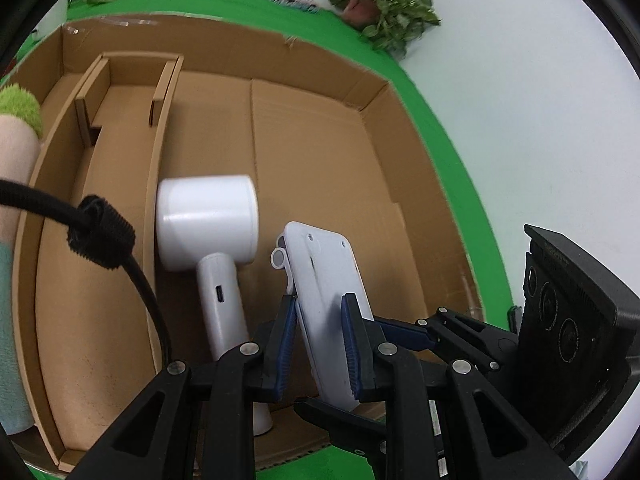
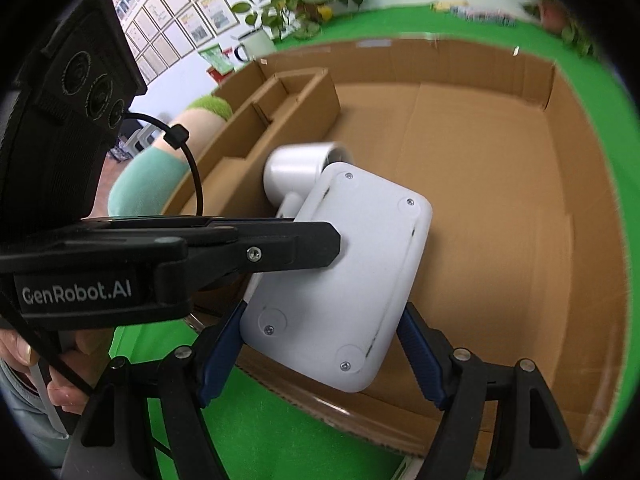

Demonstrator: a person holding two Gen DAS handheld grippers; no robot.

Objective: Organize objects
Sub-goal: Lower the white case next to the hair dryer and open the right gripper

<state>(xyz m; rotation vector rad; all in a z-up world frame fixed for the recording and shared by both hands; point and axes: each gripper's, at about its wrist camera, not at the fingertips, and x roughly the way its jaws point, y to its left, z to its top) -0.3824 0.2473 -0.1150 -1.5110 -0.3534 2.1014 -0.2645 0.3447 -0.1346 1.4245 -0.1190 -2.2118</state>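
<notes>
Both tools grip one white box (image 2: 340,276): the left tool (image 1: 320,336) pinches its thin edge, the right tool (image 2: 320,344) its wide sides. Only the left view shows the white dryer's (image 1: 208,224) charging hole.

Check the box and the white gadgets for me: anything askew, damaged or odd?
No damage shows. The white hair dryer lies on its side in the cardboard box, by the divider. The flat white device hangs tilted over the box's near edge, clamped by both the left gripper and right gripper.

Green tabletop (image 1: 440,128), pale wall (image 1: 540,100) — potted plants (image 1: 384,4), framed prints (image 2: 176,16).
</notes>
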